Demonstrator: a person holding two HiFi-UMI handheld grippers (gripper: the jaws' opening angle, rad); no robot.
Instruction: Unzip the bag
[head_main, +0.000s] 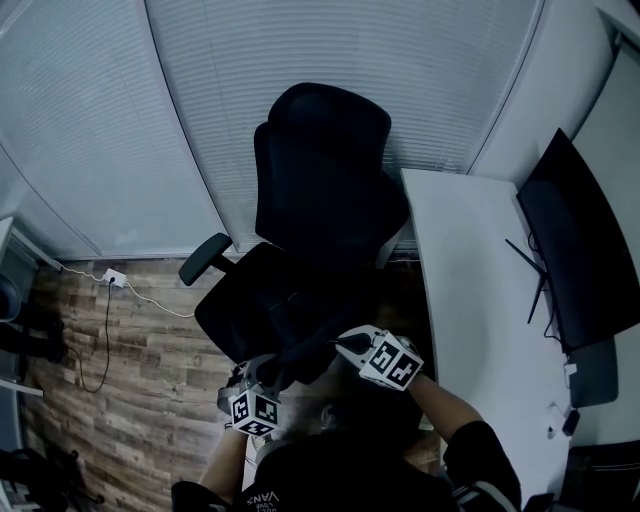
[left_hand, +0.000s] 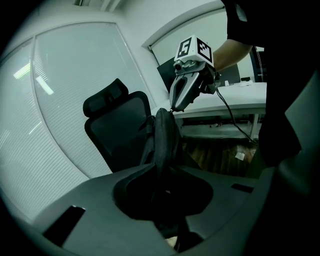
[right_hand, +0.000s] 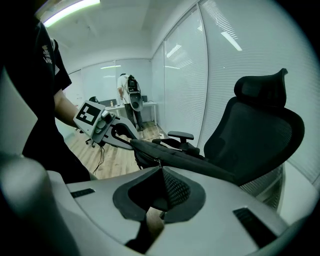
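Two grippers are engaged on one black bag (right_hand: 172, 159), which is stretched lengthwise between them over the front of the black office chair (head_main: 322, 170). Whether the bag rests on the seat cannot be told.

- The left gripper (right_hand: 133, 144) is clamped on one end of the bag. In the left gripper view, dark fabric is seen standing up from between its jaws, pinched there.
- The right gripper (left_hand: 173, 106) is seen with jaws together. In its own view a small metal zip pull (right_hand: 159, 162) is pinched at the very tips, on the top edge of the bag.
- The zip line itself is too dark for open or closed to be read.
- In the head view both marker cubes are seen low in frame, just in front of the person's dark shirt. A white desk (head_main: 455, 290) with a monitor (head_main: 578, 250) is seen to the right. Wood-pattern floor (head_main: 130, 400) is seen to the left.
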